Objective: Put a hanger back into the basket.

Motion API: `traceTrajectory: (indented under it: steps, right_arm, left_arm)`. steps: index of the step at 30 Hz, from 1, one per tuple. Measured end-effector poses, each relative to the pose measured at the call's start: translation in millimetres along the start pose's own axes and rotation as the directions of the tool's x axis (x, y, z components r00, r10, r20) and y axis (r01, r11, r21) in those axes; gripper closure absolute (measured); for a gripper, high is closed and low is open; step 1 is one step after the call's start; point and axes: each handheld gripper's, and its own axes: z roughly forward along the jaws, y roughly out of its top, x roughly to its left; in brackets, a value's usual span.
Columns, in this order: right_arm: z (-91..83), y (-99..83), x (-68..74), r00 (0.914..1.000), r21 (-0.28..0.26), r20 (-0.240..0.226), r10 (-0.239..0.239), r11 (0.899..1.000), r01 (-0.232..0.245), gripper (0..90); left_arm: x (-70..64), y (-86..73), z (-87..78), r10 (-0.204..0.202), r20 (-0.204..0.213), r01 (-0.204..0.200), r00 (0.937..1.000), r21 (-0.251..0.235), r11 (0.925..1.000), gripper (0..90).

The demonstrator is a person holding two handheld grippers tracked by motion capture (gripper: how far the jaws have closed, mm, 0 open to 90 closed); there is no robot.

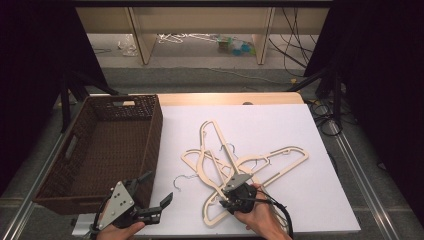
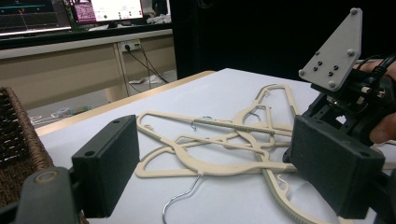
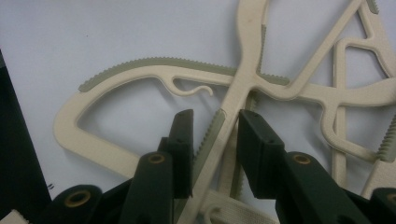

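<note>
High view looks forward and down over the whole table (image 1: 310,200). Left gripper view sits low, facing across it. Right gripper view hangs close above. All three share the piled hangers (image 1: 235,160).

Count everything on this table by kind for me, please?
Cream hangers: 4 (overlapping, so my best count)
Wicker basket: 1
Grippers: 2 (left gripper, right gripper)
Total: 7

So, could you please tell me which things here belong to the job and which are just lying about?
In the job:
- hangers
- wicker basket
- right gripper, jaws open astride a hanger arm
- left gripper, open

Lying about:
- cables
- floor clutter
- monitors
</note>
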Motion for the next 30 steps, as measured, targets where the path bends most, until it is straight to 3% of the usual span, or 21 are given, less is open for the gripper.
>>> traceTrajectory:
  steps: [6,12,14,16,19,26,29,30]
  right_arm:
    - [-2.7,0.8,-1.5,0.9995,0.008,0.022,0.023,1.0,-0.023,72.4]
    - [-7.6,-0.4,-9.4,0.9983,0.001,0.01,0.056,0.998,-0.057,75.7]
    - [-8.7,-0.6,-11.0,0.9982,0.008,0.002,0.06,0.998,-0.06,75.8]
    - [-5.6,-1.1,-9.7,0.9973,-0.009,0.027,0.069,0.998,-0.068,74.3]
    - [1.0,-2.3,-8.7,0.9974,0.033,0.025,0.068,0.997,-0.069,69.3]
    - [0.4,-1.8,-10.7,0.9951,0.034,0.037,0.091,0.995,-0.093,73.8]
    - [-5.9,-0.2,-13.5,0.9928,0.025,-0.001,0.119,0.993,-0.119,76.2]
    - [-6.8,-0.1,-14.4,0.9951,0.02,0.006,0.099,0.995,-0.099,77.3]
  left_arm:
    - [0.2,0.2,-0.4,0.005,0.001,-0.005,1.0,-0.001,1.0,15.9]
    - [0.8,0.0,-0.6,-0.002,-0.001,0.002,1.0,-0.007,1.0,16.0]
    - [0.7,0.4,-0.6,-0.001,-0.001,0.001,1.0,-0.008,1.0,15.9]
    - [0.4,0.1,-0.2,0.002,-0.001,-0.002,1.0,-0.001,1.0,15.9]
    - [-0.2,0.3,0.0,0.005,0.002,-0.005,1.0,-0.001,1.0,16.0]
    - [-0.3,0.7,-0.2,0.001,0.003,-0.001,1.0,-0.007,1.0,16.0]
    - [0.5,0.4,-0.6,0.005,0.003,-0.005,1.0,-0.004,1.0,16.0]
    - [0.8,0.6,-0.3,0.003,0.003,-0.003,1.0,-0.008,1.0,16.0]
